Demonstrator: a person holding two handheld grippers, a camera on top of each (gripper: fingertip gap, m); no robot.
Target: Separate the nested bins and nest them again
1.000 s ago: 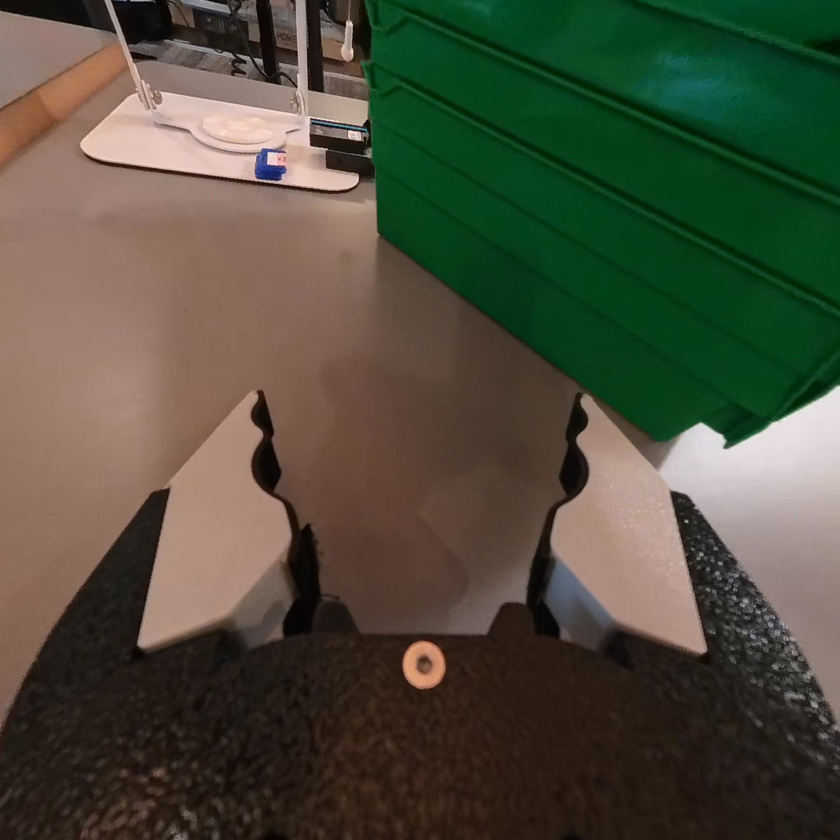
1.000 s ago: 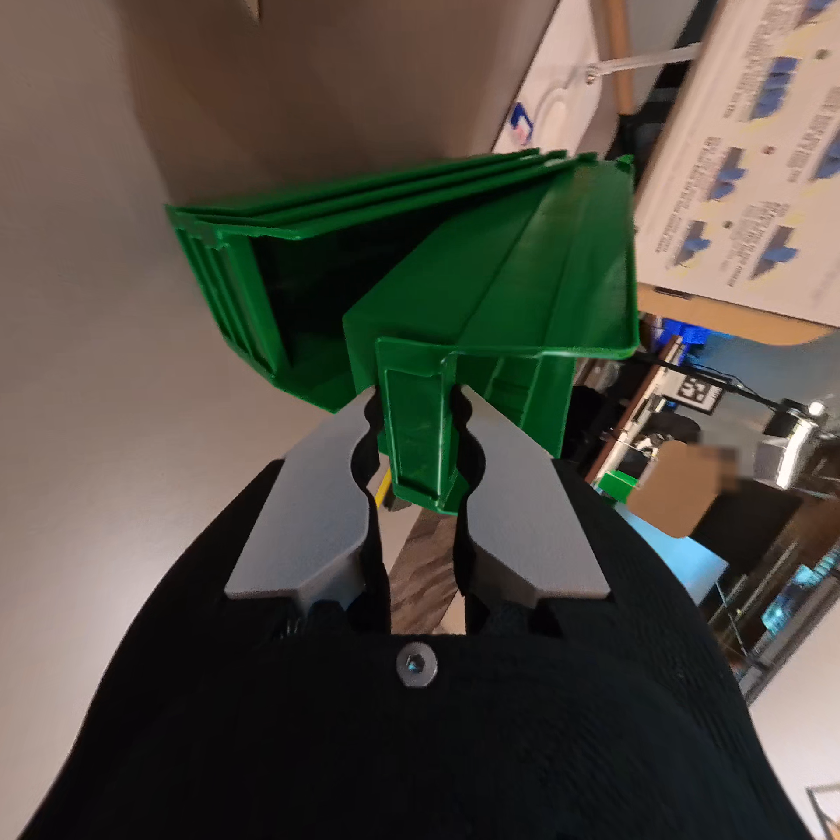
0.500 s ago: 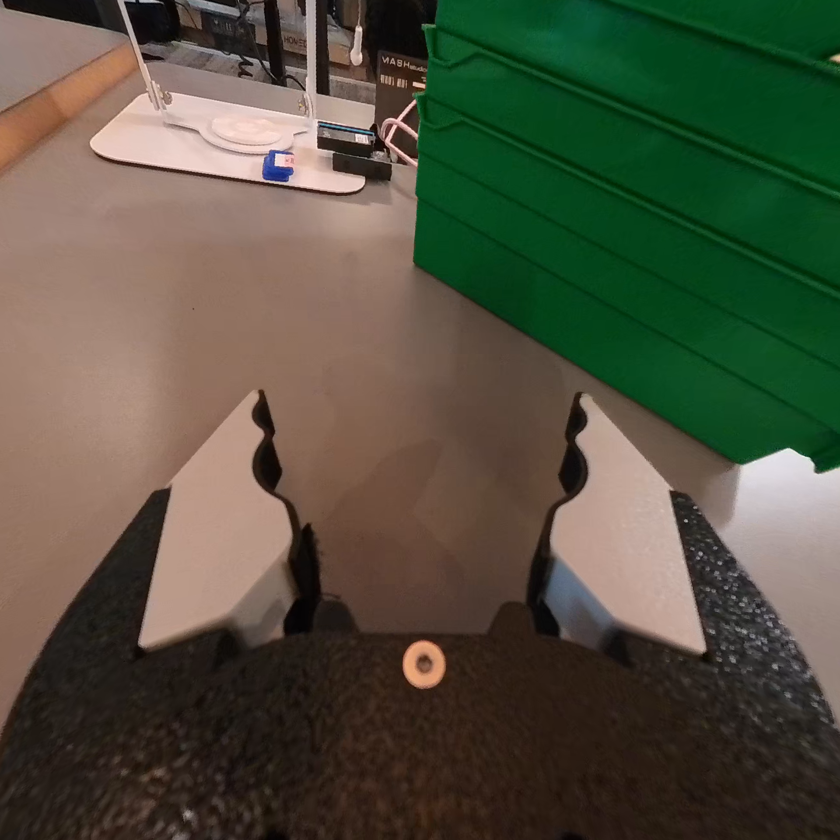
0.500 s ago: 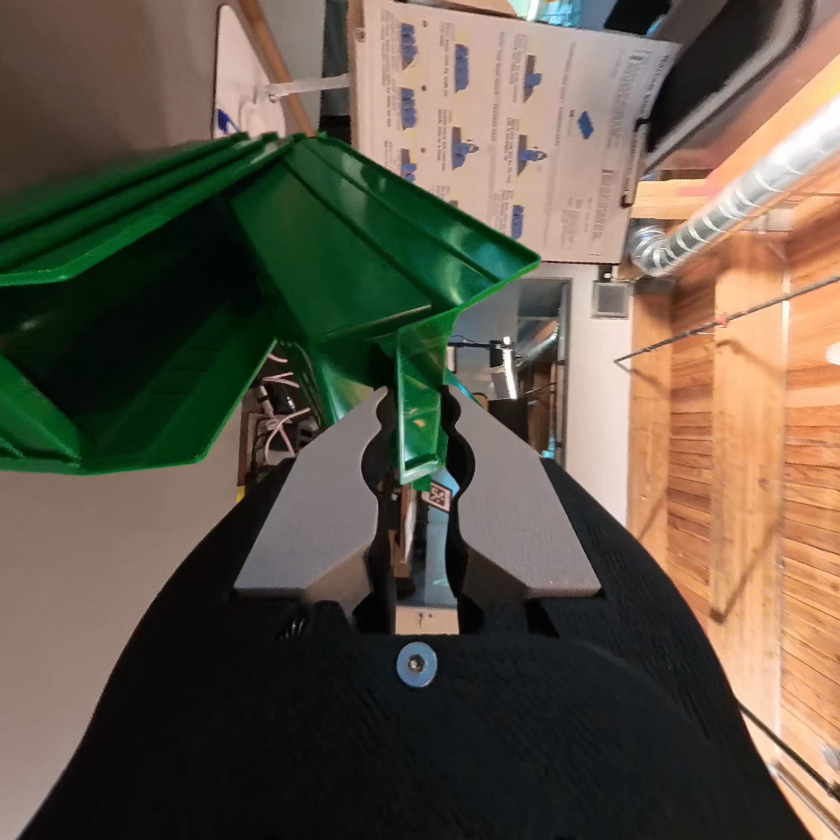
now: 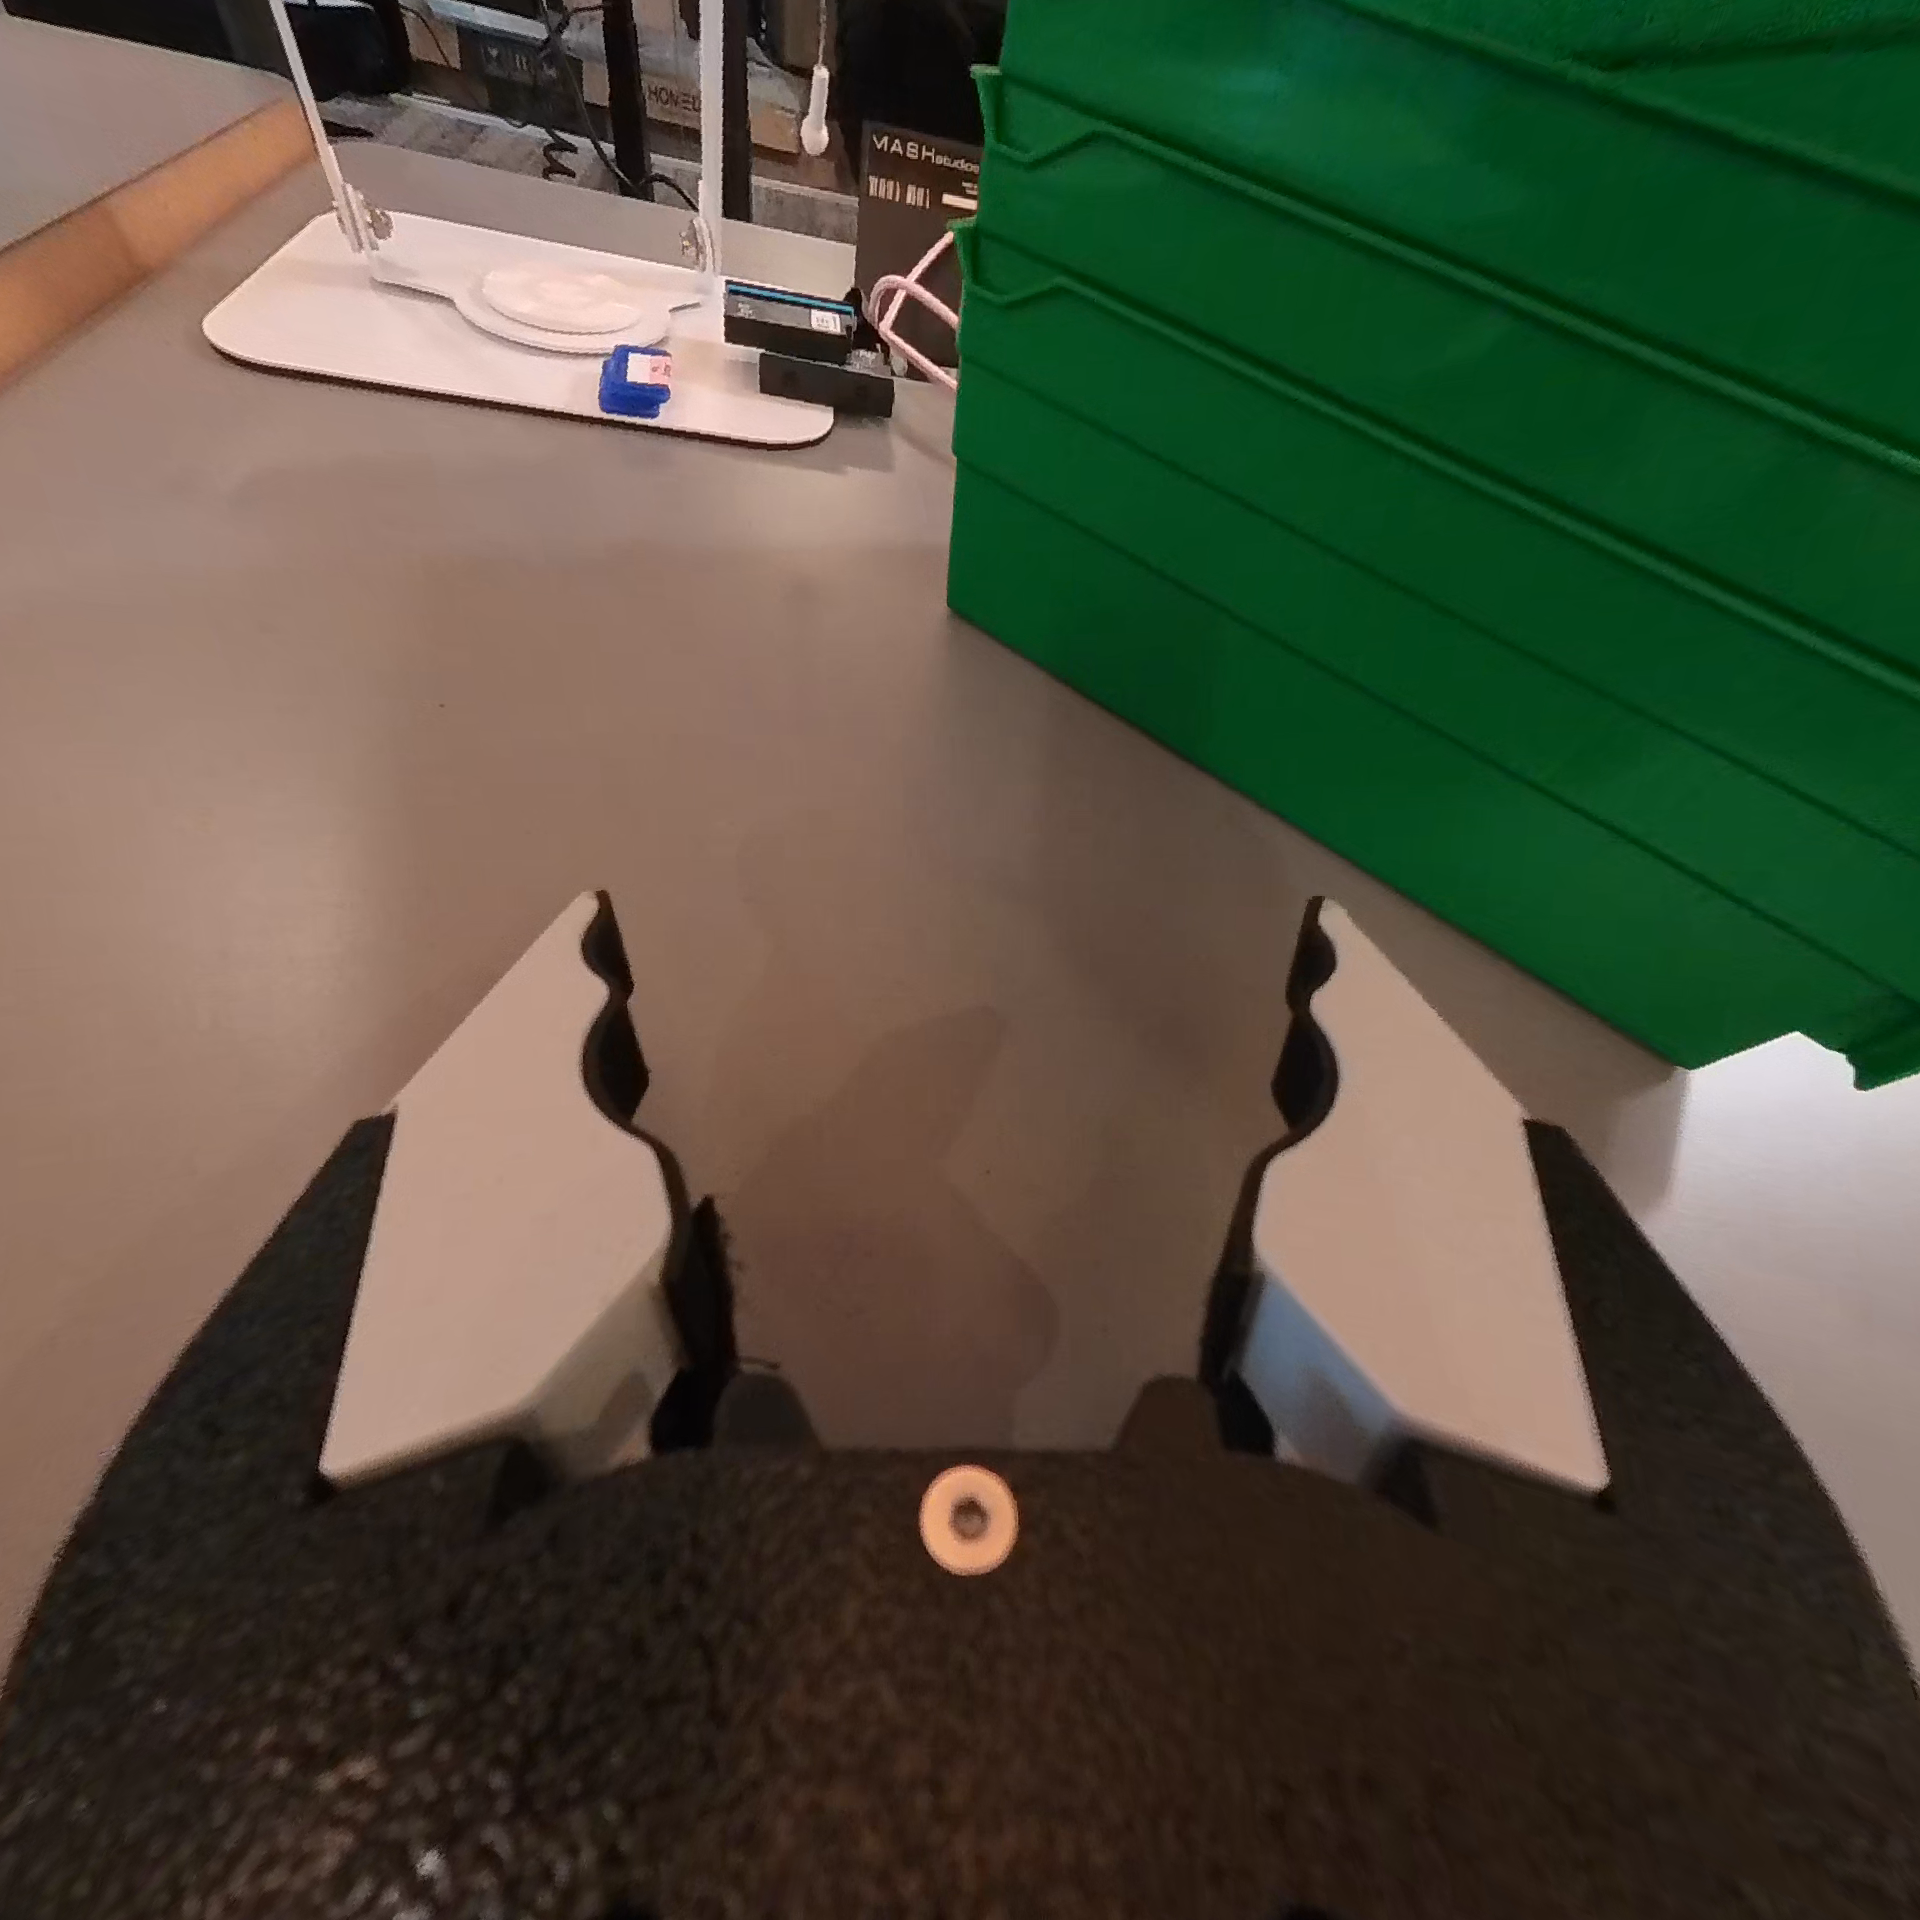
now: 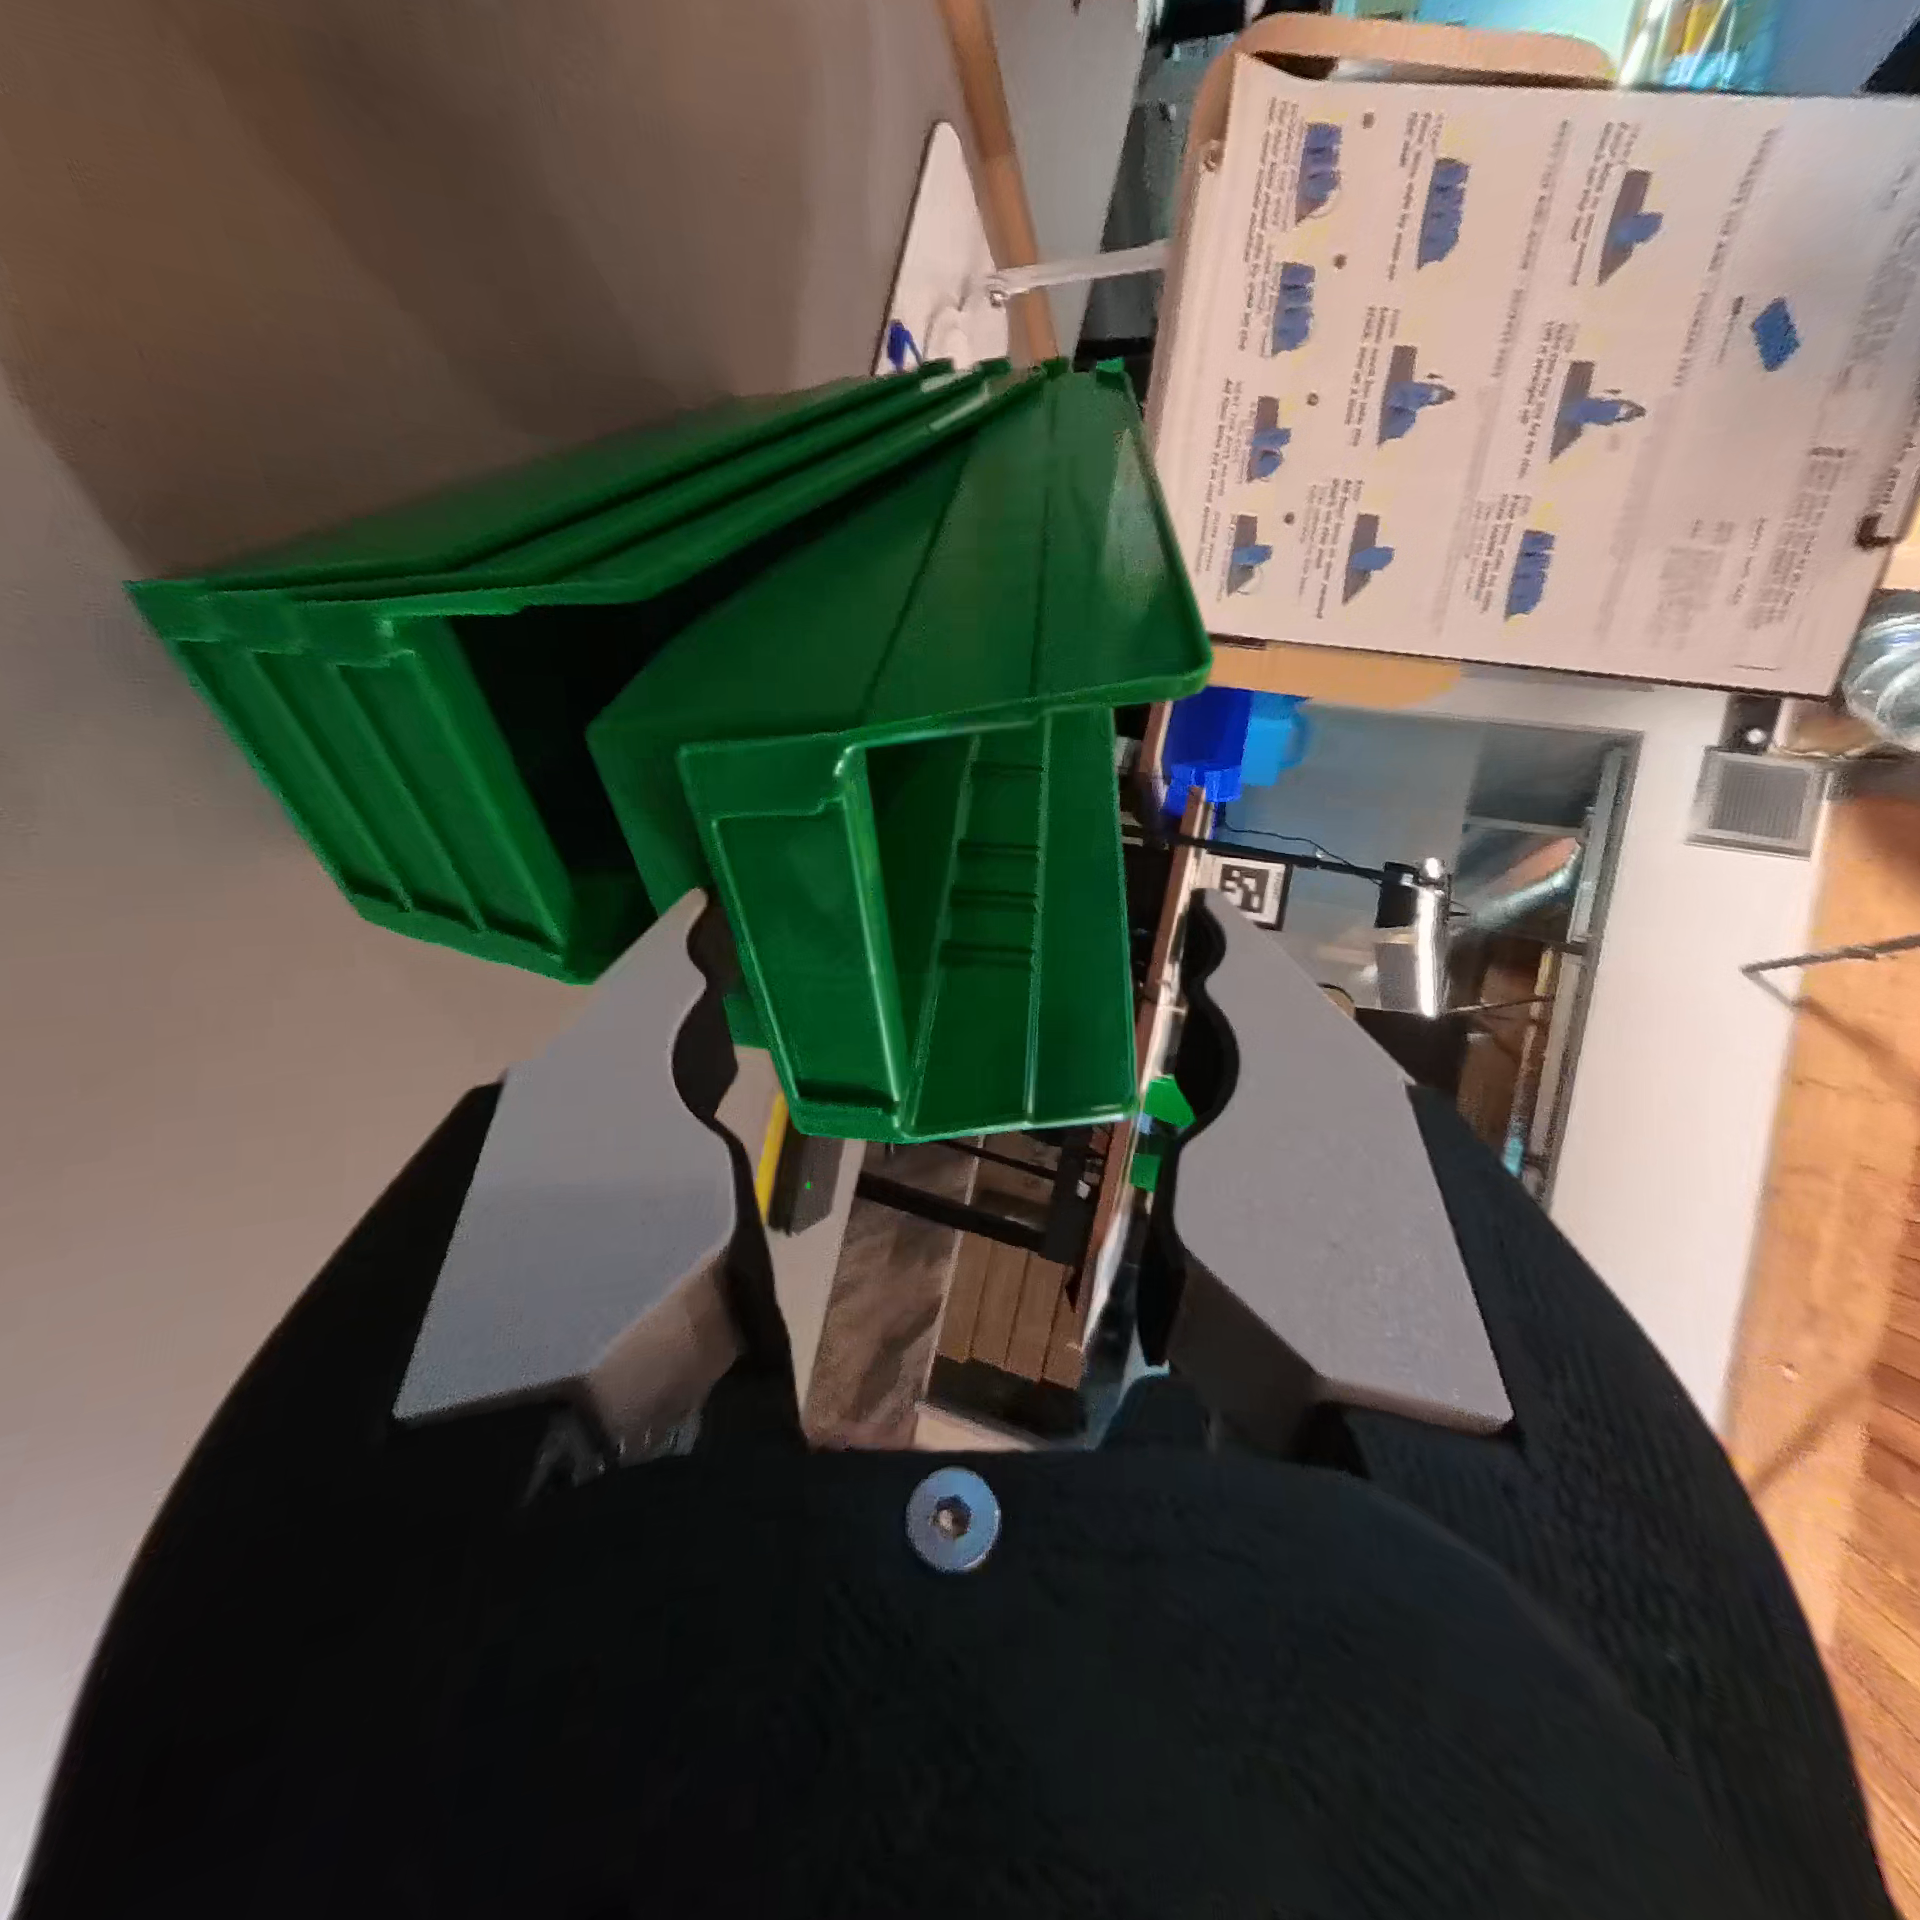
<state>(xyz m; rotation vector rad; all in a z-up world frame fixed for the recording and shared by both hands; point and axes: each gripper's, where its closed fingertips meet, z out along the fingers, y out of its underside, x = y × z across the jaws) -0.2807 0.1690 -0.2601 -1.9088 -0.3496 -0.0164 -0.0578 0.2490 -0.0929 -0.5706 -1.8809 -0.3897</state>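
Note:
A stack of nested green bins (image 5: 1455, 520) stands on the grey table (image 5: 468, 675), ahead and to the right of my left gripper (image 5: 956, 914), which is open and empty just above the table. In the right wrist view, which is rolled on its side, the stack (image 6: 416, 727) lies left, and the top green bin (image 6: 935, 582) sits tilted, partly out of it. My right gripper (image 6: 951, 902) is open. The top bin's front lip (image 6: 810, 935) lies between the spread fingers, with a gap on the right side.
A white stand base (image 5: 416, 332) with a small blue block (image 5: 636, 380) and black boxes (image 5: 795, 317) sits at the table's far left. A printed board (image 6: 1558, 364) stands behind the bins. A wooden edge (image 5: 125, 197) runs along the far left.
My right gripper has opened and let go of the top bin's front lip; its view has swung back. The stack has shifted right in the left wrist view. The left gripper stays open.

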